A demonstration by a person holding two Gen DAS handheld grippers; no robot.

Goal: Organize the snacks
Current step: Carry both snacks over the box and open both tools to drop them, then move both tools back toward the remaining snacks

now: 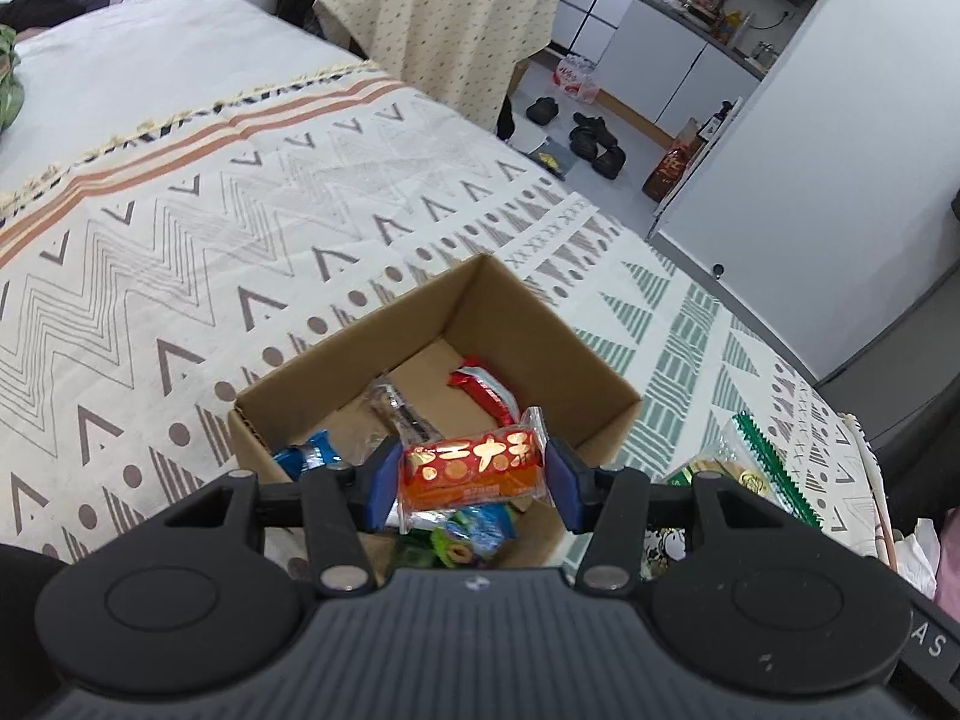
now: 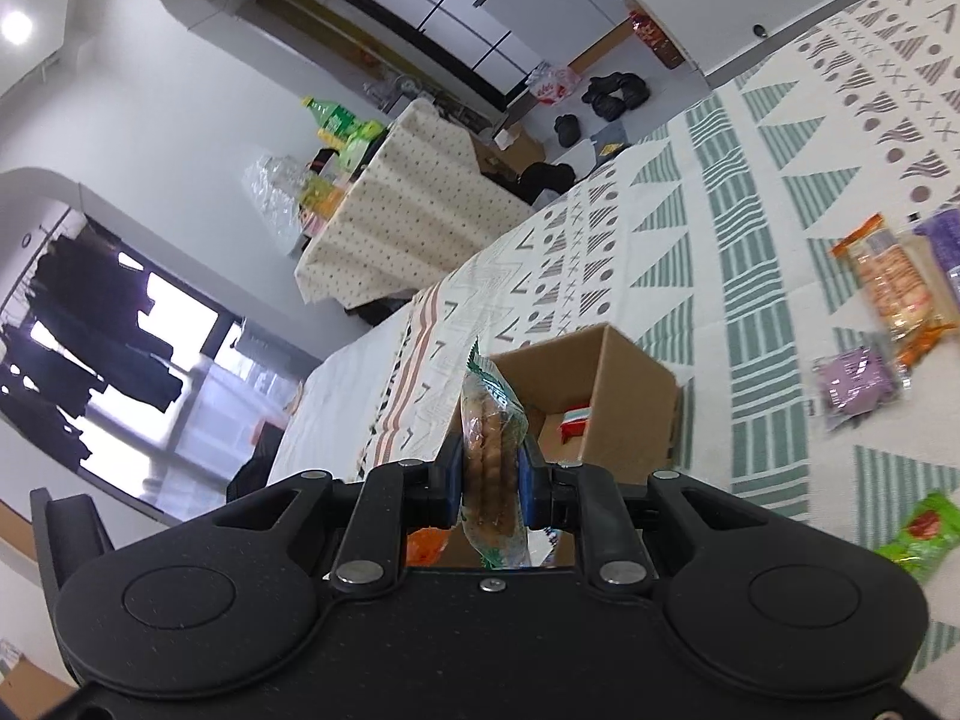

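An open cardboard box (image 1: 516, 306) stands on the patterned bedspread and holds several wrapped snacks, among them a red-and-white one (image 1: 486, 387) and a blue one (image 1: 309, 456). My left gripper (image 1: 474, 474) hovers over the box's near side, shut on an orange snack packet (image 1: 471, 465) with gold lettering. In the right wrist view the same box (image 2: 636, 378) lies ahead. My right gripper (image 2: 491, 480) is shut on a green-edged biscuit packet (image 2: 489, 456), held edge-on just short of the box.
Loose snacks lie on the bedspread: an orange cracker pack (image 2: 894, 282), a purple packet (image 2: 855, 384), a green packet (image 2: 918, 534), and a green-trimmed packet (image 1: 750, 468) right of the box. A cloth-covered table (image 1: 432, 12) stands beyond the bed, shoes (image 1: 594, 144) on the floor.
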